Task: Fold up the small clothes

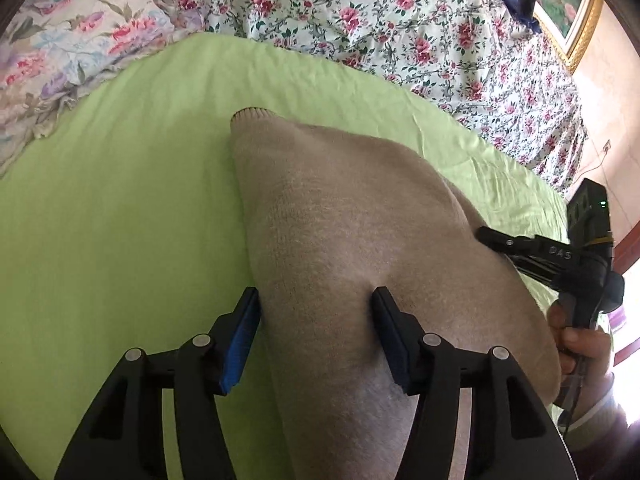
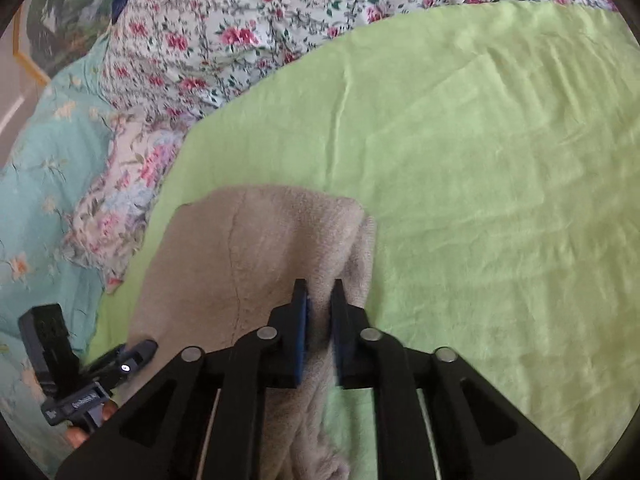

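Observation:
A beige knitted garment (image 1: 340,216) lies on a light green sheet (image 1: 120,200). My left gripper (image 1: 316,300) is open, its fingers straddling the garment's left edge, the right finger pressing into the fabric. In the right wrist view the same garment (image 2: 240,248) lies folded, and my right gripper (image 2: 318,292) is shut on a fold of its right edge. The right gripper also shows in the left wrist view (image 1: 492,236) at the garment's right side. The left gripper shows at the lower left of the right wrist view (image 2: 140,352).
A floral quilt (image 1: 400,12) lies bunched behind the green sheet (image 2: 480,160). A pastel floral pillow (image 1: 60,52) and a teal cover (image 2: 36,184) lie beside it. A gold-framed picture (image 1: 576,20) hangs on the wall.

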